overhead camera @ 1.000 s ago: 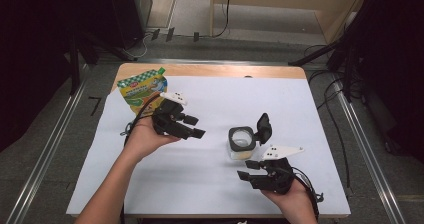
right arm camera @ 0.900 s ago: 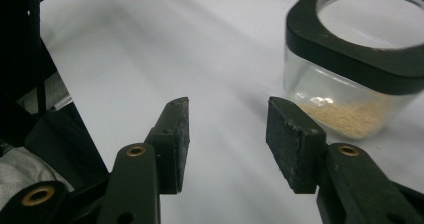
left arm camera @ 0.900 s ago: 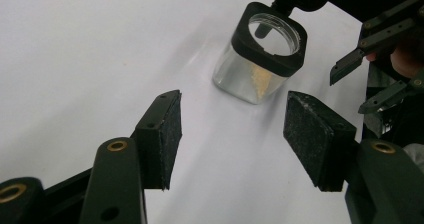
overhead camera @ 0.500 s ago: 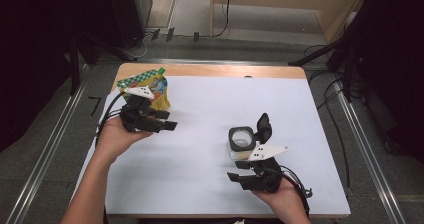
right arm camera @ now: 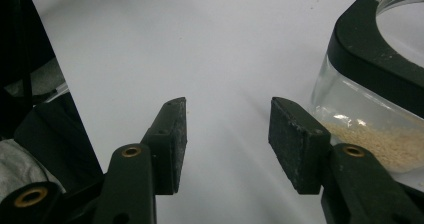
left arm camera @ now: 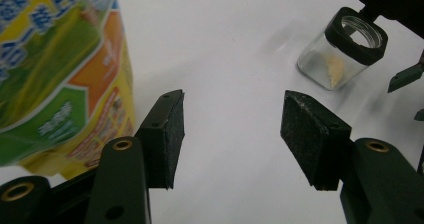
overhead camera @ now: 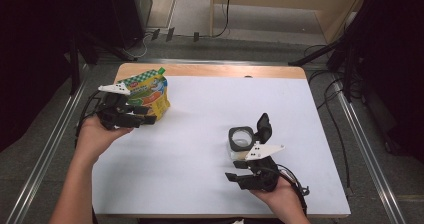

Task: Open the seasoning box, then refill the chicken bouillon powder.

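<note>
- Left hand-held gripper (overhead camera: 145, 120): jaws apart, empty, just beside the snack pouch (overhead camera: 148, 91) at the table's (overhead camera: 200, 134) far-left corner.
- Right hand-held gripper (overhead camera: 239, 170): jaws apart, empty, near the open glass jar (overhead camera: 241, 140).
- Risk: a skewed approach could topple the pouch.

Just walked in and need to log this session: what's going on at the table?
A person holds a gripper in each hand over a white-covered table. The left gripper is open beside a colourful snack bag, nothing between its pads. The right gripper is open next to a small glass jar with its black lid flipped up and some pale grains inside. Neither is gripping anything.
</note>
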Demonstrator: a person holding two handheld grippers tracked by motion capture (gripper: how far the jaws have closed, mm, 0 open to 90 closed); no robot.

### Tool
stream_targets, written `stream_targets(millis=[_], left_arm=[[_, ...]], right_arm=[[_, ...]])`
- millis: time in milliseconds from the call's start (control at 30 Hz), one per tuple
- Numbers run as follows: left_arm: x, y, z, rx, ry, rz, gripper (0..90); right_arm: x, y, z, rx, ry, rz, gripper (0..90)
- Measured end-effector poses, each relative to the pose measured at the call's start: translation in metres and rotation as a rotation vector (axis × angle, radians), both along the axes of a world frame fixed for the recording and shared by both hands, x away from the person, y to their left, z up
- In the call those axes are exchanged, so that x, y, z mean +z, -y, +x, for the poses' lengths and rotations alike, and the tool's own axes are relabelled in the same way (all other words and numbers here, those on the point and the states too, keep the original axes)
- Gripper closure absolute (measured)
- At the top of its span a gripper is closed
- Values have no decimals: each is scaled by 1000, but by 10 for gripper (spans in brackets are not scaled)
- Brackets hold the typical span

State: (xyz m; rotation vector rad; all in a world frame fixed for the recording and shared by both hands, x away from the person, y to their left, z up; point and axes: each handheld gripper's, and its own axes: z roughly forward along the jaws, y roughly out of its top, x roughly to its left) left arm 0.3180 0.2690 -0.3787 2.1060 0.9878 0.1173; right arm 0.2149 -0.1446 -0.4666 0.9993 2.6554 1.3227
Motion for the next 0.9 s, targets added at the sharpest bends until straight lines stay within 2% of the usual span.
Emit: stream_targets(millis=[67, 200, 600, 767, 900], left_arm=[[0, -6, 0, 21, 8, 15, 440], [-2, -17, 1, 42, 4, -3, 441], [-10, -47, 5, 119, -19, -4, 441], [-14, -60, 8, 167, -18, 2, 438], [-18, -65, 14, 182, -6, 20, 419]], right_arm=[[0, 0, 0, -1, 1, 0, 507], [-1, -2, 0, 5, 0, -6, 505], [-3, -6, 1, 13, -6, -17, 505], [-4, -7, 1, 19, -11, -20, 505], [-5, -9, 1, 28, -5, -22, 505]])
